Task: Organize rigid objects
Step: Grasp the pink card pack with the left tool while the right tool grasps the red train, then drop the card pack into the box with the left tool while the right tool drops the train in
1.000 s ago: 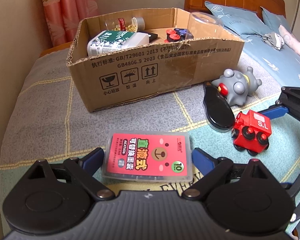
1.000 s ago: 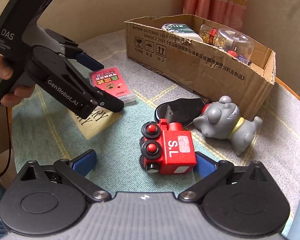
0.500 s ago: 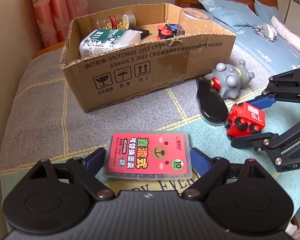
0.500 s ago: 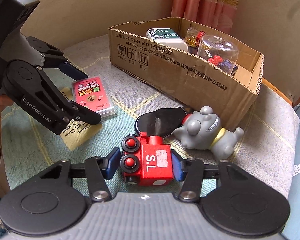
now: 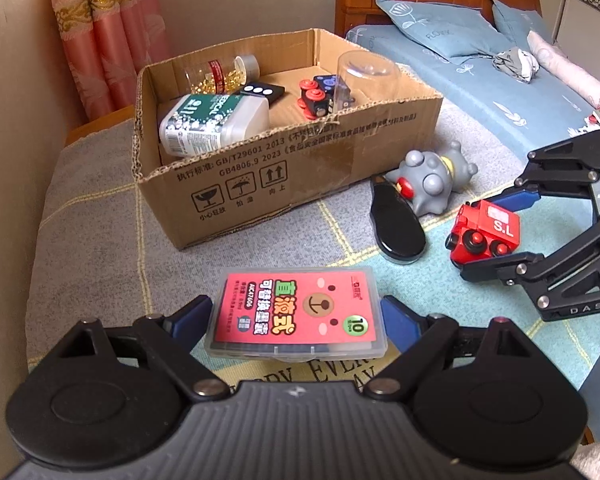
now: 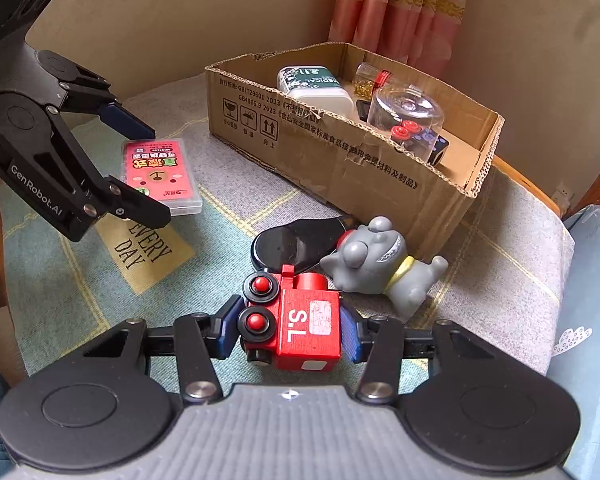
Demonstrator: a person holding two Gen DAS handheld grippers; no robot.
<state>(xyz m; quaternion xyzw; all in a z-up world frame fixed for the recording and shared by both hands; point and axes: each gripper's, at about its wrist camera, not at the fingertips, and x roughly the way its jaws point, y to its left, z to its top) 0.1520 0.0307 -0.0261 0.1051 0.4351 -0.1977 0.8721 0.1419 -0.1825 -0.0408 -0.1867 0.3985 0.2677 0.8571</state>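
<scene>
Bottom centre, right wrist view: my right gripper (image 6: pixel 290 330) is clenched on the red toy train (image 6: pixel 300 326). Bottom centre, left wrist view: my left gripper (image 5: pixel 298 318) straddles the pink card case (image 5: pixel 296 314), spread apart, pads not visibly touching. Beyond lie the black oval case (image 5: pixel 396 224), grey toy dog (image 6: pixel 380 262), and, upper centre, the cardboard box (image 5: pixel 284 176).

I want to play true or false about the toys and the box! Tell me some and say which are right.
1. The right claw squeezes the red train. True.
2. The gray dog toy is inside the cardboard box. False: it lies outside, beside the box.
3. The pink card case sits between the left claw's fingers. True.
4. The box is empty. False: bottles and small things lie in it.
</scene>
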